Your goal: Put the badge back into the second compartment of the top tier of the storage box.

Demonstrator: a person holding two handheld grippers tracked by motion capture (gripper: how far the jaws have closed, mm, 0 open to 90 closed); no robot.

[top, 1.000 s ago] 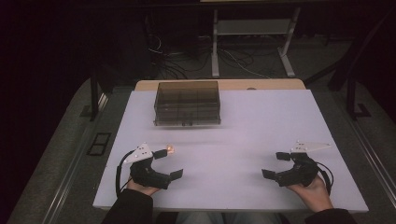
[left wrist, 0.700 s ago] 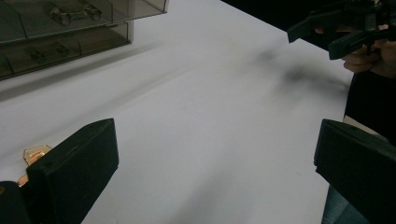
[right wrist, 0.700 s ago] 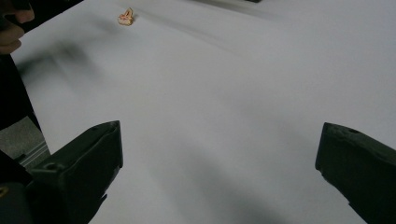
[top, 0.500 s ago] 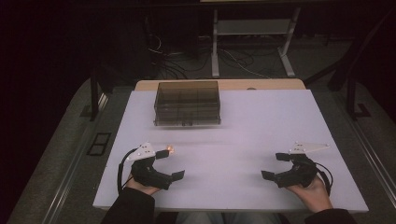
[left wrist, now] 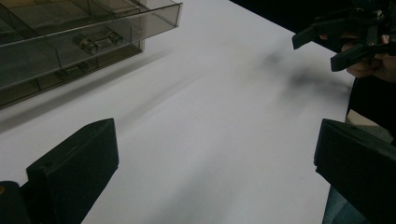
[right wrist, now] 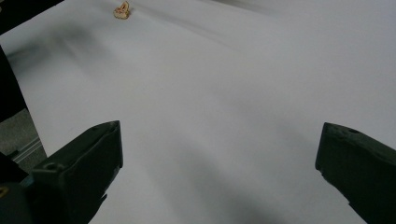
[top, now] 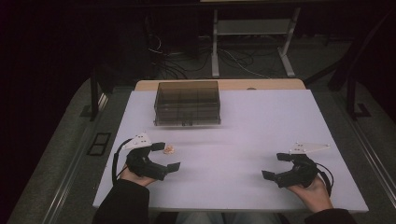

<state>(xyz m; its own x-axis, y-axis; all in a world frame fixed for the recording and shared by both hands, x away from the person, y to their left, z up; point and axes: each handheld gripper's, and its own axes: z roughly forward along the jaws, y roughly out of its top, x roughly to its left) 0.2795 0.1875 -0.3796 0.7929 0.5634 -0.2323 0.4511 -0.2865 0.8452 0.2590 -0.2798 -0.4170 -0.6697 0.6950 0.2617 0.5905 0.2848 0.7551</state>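
I read the left gripper jaws wide apart, nothing held, low over the white table. Right gripper likewise spread and empty, near the front edge. Small tan object lies just beside the left gripper; too small and blurred to identify. Smoky clear box sits at the far side; contents dim, partly cut off in the left gripper view.

No lettering I can read anywhere on my table; the clear box, upper centre, perhaps too dim to tell.
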